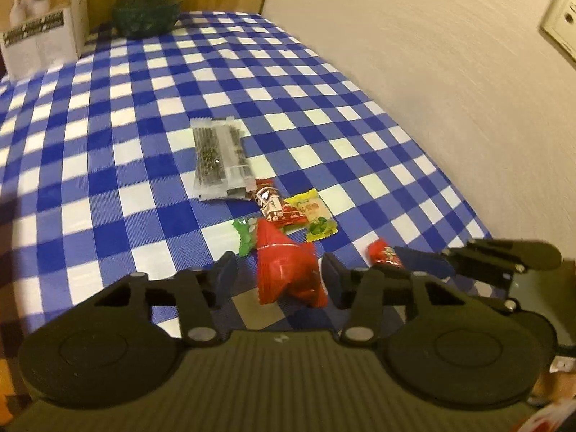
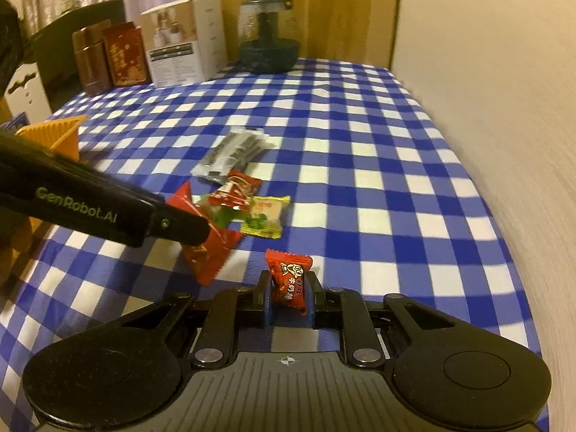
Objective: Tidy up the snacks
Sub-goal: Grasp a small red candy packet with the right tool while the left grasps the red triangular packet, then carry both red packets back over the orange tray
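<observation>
On the blue-and-white checked cloth (image 1: 126,144) lies a cluster of snacks. A red foil packet (image 1: 288,273) sits between the fingers of my left gripper (image 1: 279,273). The right pad touches its edge and a gap shows at the left pad, so the gripper is open. In the right wrist view, my right gripper (image 2: 289,298) is shut on a small red candy (image 2: 289,280), which stands upright between the pads. Further on lie a green candy (image 1: 244,234), a yellow packet (image 1: 316,216), a red-brown candy (image 1: 273,205) and a clear packet of dark sticks (image 1: 219,158).
An orange basket (image 2: 61,133) stands at the table's left edge. A white box (image 2: 183,43), two brown tins (image 2: 111,54) and a dark green glass dish (image 2: 268,54) line the far end. A cream wall (image 2: 486,72) runs close along the right side.
</observation>
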Available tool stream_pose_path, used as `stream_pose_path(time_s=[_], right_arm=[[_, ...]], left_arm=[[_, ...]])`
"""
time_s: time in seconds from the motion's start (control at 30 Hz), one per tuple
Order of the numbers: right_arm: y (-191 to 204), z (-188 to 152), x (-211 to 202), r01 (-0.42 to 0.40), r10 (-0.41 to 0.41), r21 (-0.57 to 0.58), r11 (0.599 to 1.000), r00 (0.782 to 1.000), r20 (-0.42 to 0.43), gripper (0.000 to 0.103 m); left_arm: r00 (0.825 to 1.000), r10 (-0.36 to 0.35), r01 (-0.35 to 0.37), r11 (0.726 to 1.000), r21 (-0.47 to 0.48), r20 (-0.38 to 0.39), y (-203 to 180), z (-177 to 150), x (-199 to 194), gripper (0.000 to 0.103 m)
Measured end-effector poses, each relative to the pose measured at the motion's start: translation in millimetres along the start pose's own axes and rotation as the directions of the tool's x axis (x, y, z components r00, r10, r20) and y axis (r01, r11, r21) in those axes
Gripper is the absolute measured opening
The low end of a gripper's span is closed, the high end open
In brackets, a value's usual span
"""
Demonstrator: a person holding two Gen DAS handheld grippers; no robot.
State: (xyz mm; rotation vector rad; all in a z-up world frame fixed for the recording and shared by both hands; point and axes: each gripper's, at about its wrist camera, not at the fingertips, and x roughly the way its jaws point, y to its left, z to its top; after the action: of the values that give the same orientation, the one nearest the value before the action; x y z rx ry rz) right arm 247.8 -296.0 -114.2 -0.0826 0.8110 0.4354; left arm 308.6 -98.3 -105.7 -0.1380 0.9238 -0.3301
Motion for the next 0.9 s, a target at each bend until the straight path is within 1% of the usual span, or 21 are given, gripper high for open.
stream_pose_path(time_s=[0.07, 0.17, 0.37, 0.63, 0.9], right_arm=[[-1, -1, -1, 0.008, -0.008, 0.022, 1.0, 1.0, 0.004, 0.019], [-1, -1, -3, 0.017, -0.017, 0.035, 0.999, 1.0, 0.003, 0.019], [4, 1, -5, 0.014, -0.014, 0.052, 0.999, 1.0, 0.001, 0.019], [13, 2, -19, -0.011, 0.01, 0.079, 0.997, 1.0, 0.004, 0.019], [30, 6, -49, -0.019, 0.017, 0.098, 0.995, 1.0, 0.02, 0.019]], left_arm=[[1.0, -0.016, 0.016, 1.0, -0.022, -0.001, 2, -1, 3, 0.039], [1.0, -0.027, 0.027, 0.999, -0.028, 0.0, 1, -3, 4, 0.032], [1.0, -0.018, 0.018, 0.999, -0.032, 0.016, -1, -9, -6, 0.029], [1.0, 0.0, 0.002, 0.997, -0.074, 0.021, 2, -26, -35, 0.028], [0.999, 0.021, -0.017, 0.994, -0.109, 0.031, -2, -47, -78, 0.028]])
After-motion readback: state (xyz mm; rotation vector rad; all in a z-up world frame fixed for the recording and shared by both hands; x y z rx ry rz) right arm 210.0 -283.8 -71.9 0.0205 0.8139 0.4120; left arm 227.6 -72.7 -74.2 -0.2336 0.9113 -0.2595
